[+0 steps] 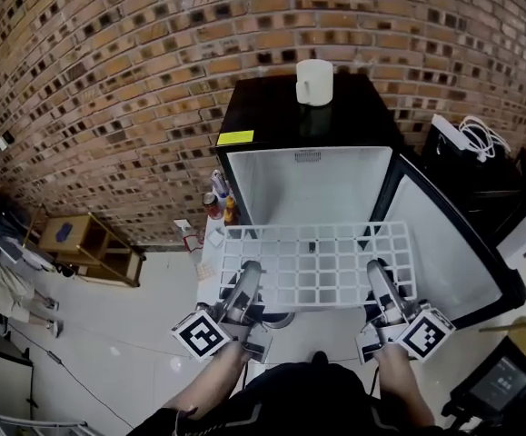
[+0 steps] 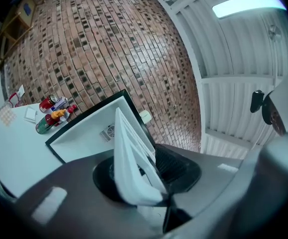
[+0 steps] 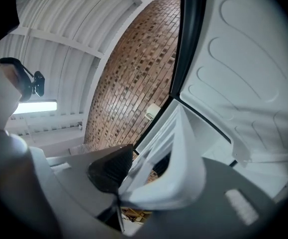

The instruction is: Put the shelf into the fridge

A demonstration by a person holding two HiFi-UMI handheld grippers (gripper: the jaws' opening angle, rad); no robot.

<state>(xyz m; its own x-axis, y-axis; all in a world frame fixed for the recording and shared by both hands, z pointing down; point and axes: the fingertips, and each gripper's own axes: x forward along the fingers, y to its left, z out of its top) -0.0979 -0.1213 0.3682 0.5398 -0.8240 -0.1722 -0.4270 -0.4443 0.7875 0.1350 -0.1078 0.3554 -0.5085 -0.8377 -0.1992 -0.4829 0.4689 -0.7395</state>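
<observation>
Shelf point(image 1: 312, 266) destination is the fridge point(image 1: 306, 189), upper centre of the head view, door point(image 1: 444, 243) swung open at right so the cavity is accessible. The white grid is held flat at frame centre, far edge just before the opening, for level entry; left tool point(image 1: 247, 278) and right tool point(image 1: 378, 278) each clamp its near edge, one toward each corner.
</observation>
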